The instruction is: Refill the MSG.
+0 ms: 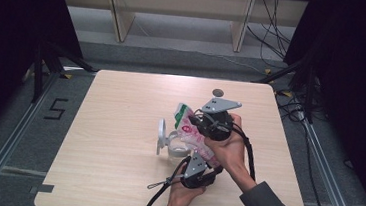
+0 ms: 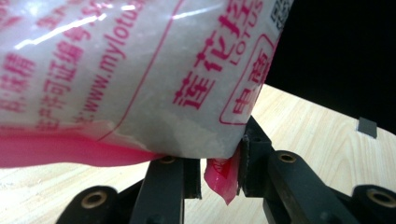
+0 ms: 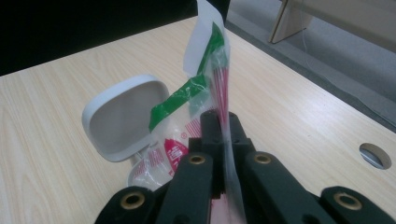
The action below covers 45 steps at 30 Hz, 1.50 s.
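A plastic bag (image 1: 185, 119) of white granules, printed in pink with a green strip at its top, is held tilted above the table (image 1: 118, 127) by both grippers. My right gripper (image 1: 194, 120) is shut on the bag's upper edge (image 3: 219, 88). My left gripper (image 1: 204, 158) is shut on the bag's pink bottom corner (image 2: 220, 179), and the full bag (image 2: 140, 79) bulges above its jaws. A small white container (image 1: 176, 148) with its hinged lid (image 3: 122, 116) standing open sits on the table just under the bag's top end.
A round hole (image 1: 217, 92) lies in the table behind the grippers, seen too as a hole (image 3: 375, 155) at the right. Bare wood spreads to the left and front. Tripod legs and cables stand on the floor around the table.
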{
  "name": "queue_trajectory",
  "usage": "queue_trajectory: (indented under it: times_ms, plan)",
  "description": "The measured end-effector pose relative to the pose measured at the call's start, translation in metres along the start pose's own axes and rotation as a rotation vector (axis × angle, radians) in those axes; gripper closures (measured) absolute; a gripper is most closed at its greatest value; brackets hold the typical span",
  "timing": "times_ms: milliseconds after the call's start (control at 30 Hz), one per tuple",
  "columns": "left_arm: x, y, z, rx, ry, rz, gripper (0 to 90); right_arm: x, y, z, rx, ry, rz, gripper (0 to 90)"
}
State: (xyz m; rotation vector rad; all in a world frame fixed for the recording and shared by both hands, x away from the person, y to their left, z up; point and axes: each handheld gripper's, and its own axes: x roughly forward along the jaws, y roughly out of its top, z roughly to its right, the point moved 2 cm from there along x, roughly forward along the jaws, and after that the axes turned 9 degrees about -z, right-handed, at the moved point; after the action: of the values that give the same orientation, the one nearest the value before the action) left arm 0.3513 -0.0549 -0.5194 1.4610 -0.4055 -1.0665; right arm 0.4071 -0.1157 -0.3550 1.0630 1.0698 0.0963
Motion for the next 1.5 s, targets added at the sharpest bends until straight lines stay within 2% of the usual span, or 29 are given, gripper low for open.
queue_trajectory:
  times_ms: [33,100,133,167,200,233,333,400,433,500,533,600,667,700,800,900,1000,1067,1100,1167,1267,1400,1433,1500]
  plan:
    - [-0.0005,0.0002,-0.0003,-0.001,0.000,-0.005,73.9,0.0002,0.0004,-0.0005,0.006,0.007,0.011,90.0]
    - [0.0009,-0.0010,0.0000,-0.003,-0.001,-0.005,73.9,0.0033,0.0007,-0.0011,-0.027,0.005,0.009,90.0]
    - [0.0009,-0.0010,0.0003,-0.002,0.000,-0.001,73.9,0.0034,0.0004,-0.0024,-0.015,0.008,-0.010,90.0]
    - [0.0000,-0.0004,0.0002,-0.004,0.005,0.004,73.9,0.0026,0.0024,0.0001,-0.038,0.004,0.001,90.0]
    - [-0.0009,0.0002,-0.0005,-0.001,0.008,0.006,73.9,0.0026,0.0024,0.0001,-0.038,0.004,0.001,90.0]
    - [-0.0005,0.0003,-0.0009,-0.003,0.007,0.008,73.9,0.0024,0.0023,-0.0007,0.001,0.009,0.015,90.0]
    - [-0.0003,-0.0006,-0.0001,-0.007,0.007,0.007,74.0,0.0041,0.0023,-0.0015,-0.019,0.009,0.000,90.0]
    - [-0.0018,0.0012,0.0006,-0.004,0.008,0.015,73.9,0.0015,0.0029,-0.0026,0.008,0.009,0.008,90.0]
    - [-0.0016,0.0019,0.0002,0.001,-0.001,0.019,74.0,0.0003,0.0036,-0.0006,-0.010,0.013,0.013,90.0]
    - [-0.0010,0.0013,0.0011,-0.006,0.001,0.016,74.0,-0.0001,0.0038,-0.0015,-0.006,0.012,0.011,90.0]
    - [-0.0006,0.0010,0.0016,-0.003,0.001,0.012,74.0,0.0017,0.0039,-0.0016,-0.024,0.006,0.012,90.0]
    - [-0.0002,0.0013,0.0022,-0.007,0.001,0.018,74.0,0.0025,0.0039,-0.0017,-0.030,0.009,-0.010,90.0]
    - [-0.0013,0.0019,0.0014,-0.001,0.009,0.017,74.0,0.0026,0.0044,-0.0010,-0.019,0.011,0.011,90.0]
    - [-0.0009,0.0016,0.0013,-0.003,0.006,0.014,74.0,0.0030,0.0046,-0.0015,-0.034,0.017,-0.002,90.0]
    - [-0.0007,0.0019,0.0028,-0.001,0.011,0.023,74.0,0.0041,0.0049,-0.0027,-0.033,0.028,-0.011,90.0]
    - [-0.0013,0.0033,0.0017,0.001,0.010,0.024,74.0,0.0024,0.0063,-0.0040,-0.017,0.021,-0.004,90.0]
    - [-0.0009,0.0031,0.0028,0.003,0.014,0.025,74.1,0.0047,0.0067,-0.0051,-0.037,0.023,-0.011,90.0]
    - [-0.0023,0.0039,0.0030,0.006,0.015,0.027,74.0,0.0039,0.0070,-0.0053,-0.024,0.034,-0.002,90.0]
    - [-0.0009,0.0032,0.0028,0.000,0.008,0.030,74.1,0.0044,0.0070,-0.0050,-0.020,0.022,0.007,90.0]
    - [-0.0002,0.0026,0.0031,0.002,0.013,0.031,74.1,0.0052,0.0068,-0.0055,-0.041,0.018,-0.014,90.0]
    - [-0.0015,0.0034,0.0037,-0.003,0.009,0.031,74.1,0.0050,0.0073,-0.0050,-0.034,0.028,-0.001,90.0]
    - [-0.0005,0.0032,0.0042,0.004,0.009,0.034,74.1,0.0066,0.0066,-0.0072,-0.048,0.018,-0.023,90.0]
    - [-0.0014,0.0035,0.0038,0.004,0.019,0.034,74.1,0.0057,0.0072,-0.0069,-0.028,0.014,-0.005,90.0]
    - [-0.0009,0.0028,0.0028,0.004,0.012,0.031,74.2,0.0063,0.0072,-0.0062,-0.039,0.013,0.009,90.0]
